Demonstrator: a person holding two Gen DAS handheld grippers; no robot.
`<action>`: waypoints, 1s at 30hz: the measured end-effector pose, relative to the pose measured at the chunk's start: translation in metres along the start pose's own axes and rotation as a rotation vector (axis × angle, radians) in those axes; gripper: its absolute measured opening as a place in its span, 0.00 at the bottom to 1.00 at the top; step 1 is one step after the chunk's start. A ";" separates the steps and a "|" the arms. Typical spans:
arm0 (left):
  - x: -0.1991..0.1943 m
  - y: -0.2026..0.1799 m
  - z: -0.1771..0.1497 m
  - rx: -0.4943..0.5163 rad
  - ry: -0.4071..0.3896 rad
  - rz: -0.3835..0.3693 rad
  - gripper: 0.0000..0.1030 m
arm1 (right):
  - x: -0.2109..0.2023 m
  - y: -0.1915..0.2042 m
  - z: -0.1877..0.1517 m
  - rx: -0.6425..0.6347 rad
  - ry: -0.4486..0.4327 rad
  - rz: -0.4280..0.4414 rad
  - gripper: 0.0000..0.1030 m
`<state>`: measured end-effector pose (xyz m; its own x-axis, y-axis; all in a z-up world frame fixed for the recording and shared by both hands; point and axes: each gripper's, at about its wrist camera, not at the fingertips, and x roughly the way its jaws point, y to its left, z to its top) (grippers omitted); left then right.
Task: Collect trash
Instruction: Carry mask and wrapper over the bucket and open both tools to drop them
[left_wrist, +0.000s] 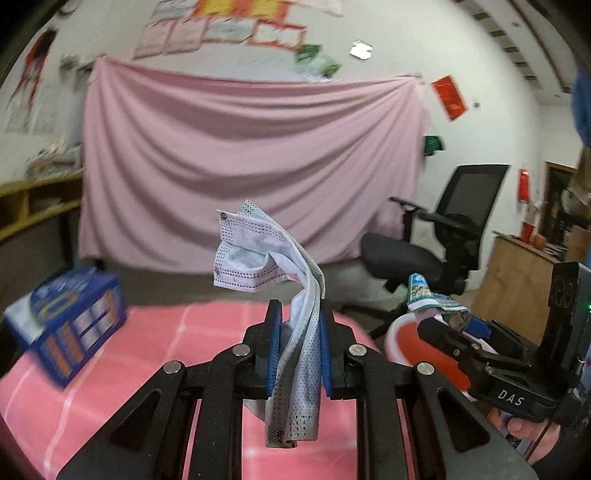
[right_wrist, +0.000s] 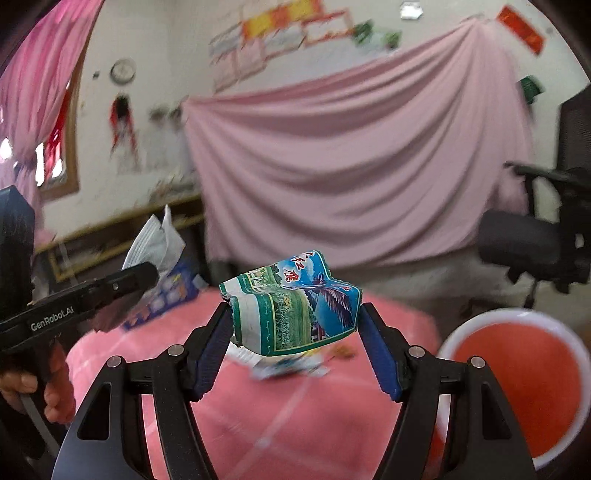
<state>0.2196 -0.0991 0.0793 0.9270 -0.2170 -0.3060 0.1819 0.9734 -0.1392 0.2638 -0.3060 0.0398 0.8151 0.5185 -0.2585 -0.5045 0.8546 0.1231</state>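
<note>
My left gripper (left_wrist: 300, 317) is shut on a crumpled pale blue face mask (left_wrist: 258, 258), held up above the pink checked tablecloth (left_wrist: 110, 387). My right gripper (right_wrist: 293, 314) is shut on a crushed blue-green printed packet (right_wrist: 291, 306), also lifted above the table. A red bin with a white rim (right_wrist: 517, 387) stands at the table's right; it also shows in the left wrist view (left_wrist: 413, 343), partly hidden by the right gripper (left_wrist: 439, 317). The left gripper (right_wrist: 147, 275) shows at the left of the right wrist view with the mask (right_wrist: 155, 240).
A blue tissue box (left_wrist: 70, 325) sits at the table's left. Small wrapper scraps (right_wrist: 291, 365) lie on the cloth under the packet. A black office chair (left_wrist: 439, 236) stands behind the table on the right. A pink drape (left_wrist: 251, 166) covers the back wall.
</note>
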 end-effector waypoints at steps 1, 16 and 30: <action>0.003 -0.010 0.004 0.015 -0.014 -0.022 0.15 | -0.006 -0.005 0.003 0.002 -0.028 -0.018 0.67; 0.098 -0.134 0.011 0.102 0.031 -0.312 0.15 | -0.055 -0.111 0.000 0.149 -0.146 -0.359 0.67; 0.186 -0.176 -0.007 0.050 0.329 -0.399 0.15 | -0.058 -0.182 -0.030 0.345 -0.019 -0.467 0.68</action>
<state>0.3580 -0.3113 0.0397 0.6319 -0.5754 -0.5192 0.5228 0.8110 -0.2625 0.2997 -0.4923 0.0039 0.9356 0.0819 -0.3433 0.0290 0.9516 0.3060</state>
